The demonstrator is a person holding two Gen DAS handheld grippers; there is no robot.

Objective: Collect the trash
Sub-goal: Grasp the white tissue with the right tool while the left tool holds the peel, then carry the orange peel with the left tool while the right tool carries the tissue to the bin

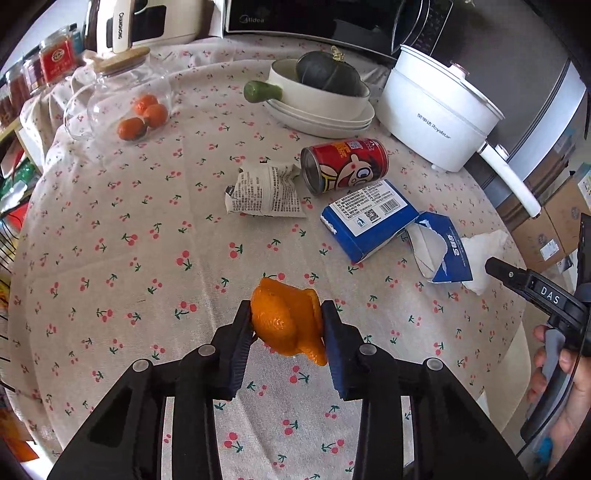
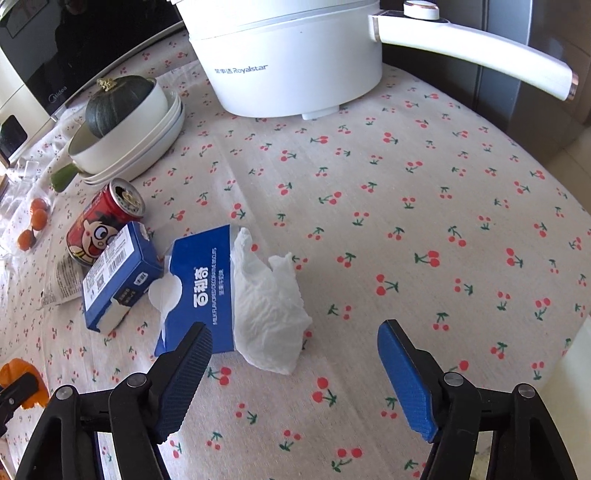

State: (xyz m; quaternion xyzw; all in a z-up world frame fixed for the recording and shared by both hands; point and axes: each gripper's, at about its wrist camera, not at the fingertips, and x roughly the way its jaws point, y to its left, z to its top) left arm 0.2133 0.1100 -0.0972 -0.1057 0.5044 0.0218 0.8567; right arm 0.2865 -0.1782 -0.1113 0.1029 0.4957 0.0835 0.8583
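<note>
My left gripper (image 1: 286,314) is shut on an orange peel (image 1: 284,321), held a little above the cherry-print tablecloth (image 1: 147,258). The peel also shows at the left edge of the right wrist view (image 2: 18,373). My right gripper (image 2: 295,332) is open, hovering over a crumpled white tissue (image 2: 266,314) that lies between and just beyond its fingers. Beside the tissue lie a torn blue biscuit wrapper (image 2: 199,284), a blue box (image 2: 118,273), a red drink can (image 2: 103,221) on its side and a crumpled printed wrapper (image 1: 264,190). The right gripper (image 1: 517,278) appears at the right of the left wrist view.
A white Royalstar electric pot (image 2: 295,66) with a long handle stands at the back. Stacked white dishes (image 1: 321,107) hold a dark green squash (image 1: 328,74). A glass jar (image 1: 110,99) lies by small oranges (image 1: 142,116). A microwave (image 1: 314,18) stands behind. The table edge curves at right.
</note>
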